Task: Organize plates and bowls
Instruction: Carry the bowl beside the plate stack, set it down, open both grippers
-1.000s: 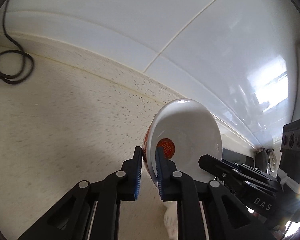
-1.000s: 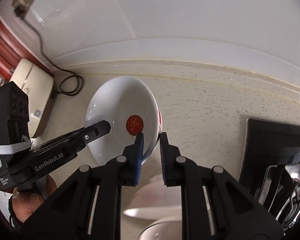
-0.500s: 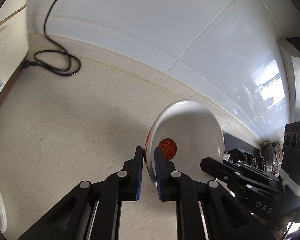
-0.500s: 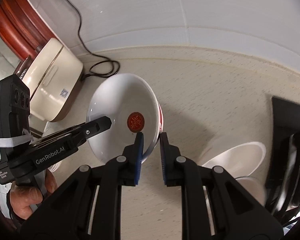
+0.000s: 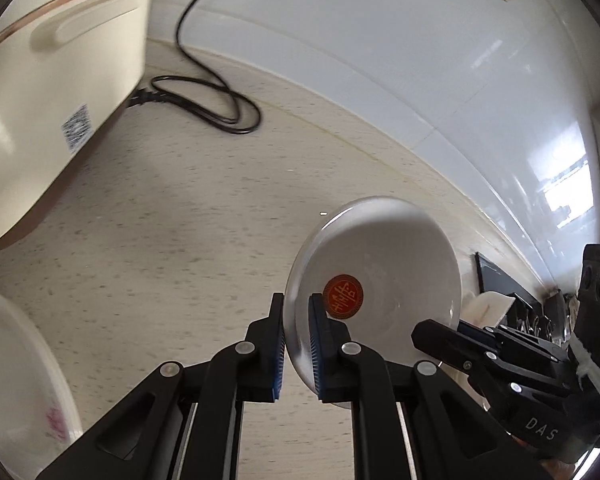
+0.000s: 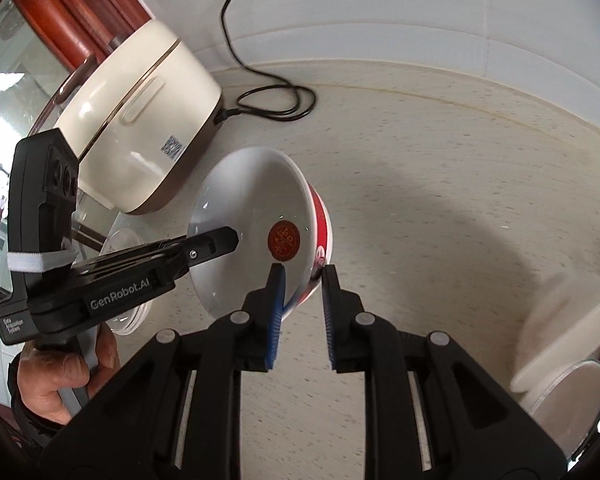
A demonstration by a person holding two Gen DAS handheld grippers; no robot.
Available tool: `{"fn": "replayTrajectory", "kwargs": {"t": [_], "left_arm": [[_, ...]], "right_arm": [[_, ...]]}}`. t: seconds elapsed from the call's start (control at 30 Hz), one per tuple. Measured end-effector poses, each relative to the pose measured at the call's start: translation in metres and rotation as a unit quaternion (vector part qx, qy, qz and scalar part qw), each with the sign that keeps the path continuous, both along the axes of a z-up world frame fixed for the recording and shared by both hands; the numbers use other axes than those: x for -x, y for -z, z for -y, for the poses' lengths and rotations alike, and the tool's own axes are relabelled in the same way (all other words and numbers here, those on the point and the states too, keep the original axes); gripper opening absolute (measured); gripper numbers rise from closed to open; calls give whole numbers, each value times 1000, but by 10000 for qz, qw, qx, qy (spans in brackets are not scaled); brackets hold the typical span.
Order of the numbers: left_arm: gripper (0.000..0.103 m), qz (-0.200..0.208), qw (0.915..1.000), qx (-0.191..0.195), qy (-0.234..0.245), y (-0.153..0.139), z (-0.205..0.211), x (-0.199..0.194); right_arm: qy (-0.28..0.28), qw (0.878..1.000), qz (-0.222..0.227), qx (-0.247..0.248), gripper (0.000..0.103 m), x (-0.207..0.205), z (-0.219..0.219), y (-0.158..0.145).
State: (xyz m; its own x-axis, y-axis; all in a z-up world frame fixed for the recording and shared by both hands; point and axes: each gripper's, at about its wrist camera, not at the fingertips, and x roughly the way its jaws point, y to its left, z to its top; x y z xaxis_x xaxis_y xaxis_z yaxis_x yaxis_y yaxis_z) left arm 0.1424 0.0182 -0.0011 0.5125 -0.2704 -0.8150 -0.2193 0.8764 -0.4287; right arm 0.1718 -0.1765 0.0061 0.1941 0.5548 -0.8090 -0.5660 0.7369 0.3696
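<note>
A bowl (image 5: 380, 248), white inside with a red seal at its bottom and a red band outside, hangs tilted above the speckled counter (image 5: 180, 240). Both grippers hold it by the rim. My left gripper (image 5: 296, 308) is shut on the near left edge, one pad inside and one outside. In the right wrist view my right gripper (image 6: 302, 280) pinches the bowl (image 6: 244, 200) at its right edge, across the red wall. The left gripper (image 6: 224, 240) reaches onto the rim from the left there, held by a hand (image 6: 56, 372).
A cream electric cooker (image 6: 140, 120) stands at the left by the tiled wall, its black cord (image 6: 276, 100) looped on the counter. A white plate (image 5: 12, 360) lies at lower left, a glass bowl (image 6: 124, 240) beneath the left gripper. White bowls (image 6: 572, 320) sit at the right.
Both grippers have carried the bowl leftward along the counter. The cooker and its cord have come into view, and the dark rack has slid out to the right.
</note>
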Motion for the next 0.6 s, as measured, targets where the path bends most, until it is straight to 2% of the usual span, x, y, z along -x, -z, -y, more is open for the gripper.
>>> {"fn": "replayTrajectory", "kwargs": {"t": [0.6], "left_arm": [[11,-315,9992,-228,51,16,-49,14]], "right_arm": [[-500,9980,-376,0,23,9,-45,27]]}}
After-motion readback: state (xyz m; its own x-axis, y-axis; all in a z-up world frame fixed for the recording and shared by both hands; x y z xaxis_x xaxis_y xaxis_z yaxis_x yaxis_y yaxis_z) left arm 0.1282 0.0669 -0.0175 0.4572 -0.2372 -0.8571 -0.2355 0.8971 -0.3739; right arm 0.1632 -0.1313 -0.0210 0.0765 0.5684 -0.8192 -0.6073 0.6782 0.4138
